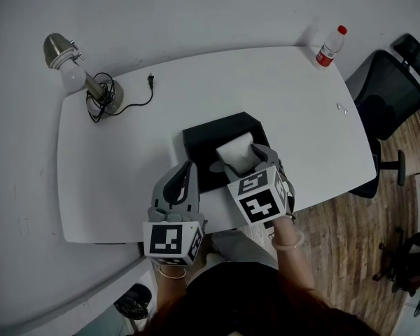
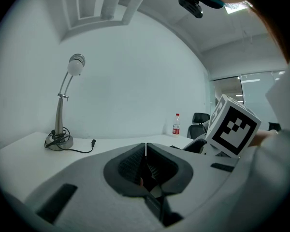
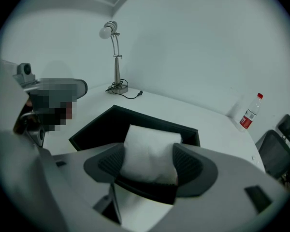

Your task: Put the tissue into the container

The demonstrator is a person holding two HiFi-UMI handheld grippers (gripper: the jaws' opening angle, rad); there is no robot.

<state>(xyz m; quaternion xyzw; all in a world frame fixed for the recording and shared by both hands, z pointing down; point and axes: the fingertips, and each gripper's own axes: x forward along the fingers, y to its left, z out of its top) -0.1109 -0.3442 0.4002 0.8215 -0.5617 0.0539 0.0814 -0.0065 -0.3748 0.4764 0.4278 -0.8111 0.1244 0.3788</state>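
Right tongs (image 3: 149, 162) pinch a tissue (image 3: 152, 141), seemingly soft and light, by its sides over the black container (image 3: 94, 124); left tongs (image 2: 145, 153) closed, empty.

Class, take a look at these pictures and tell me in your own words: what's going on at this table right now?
A person stands at a white table with a tool in each hand. The right tool is shut on a white tissue and holds it over the black container; the tissue is not yet released. The left tool is shut with nothing in it, by the container's near left edge. A lamp and a bottle stand farther back.
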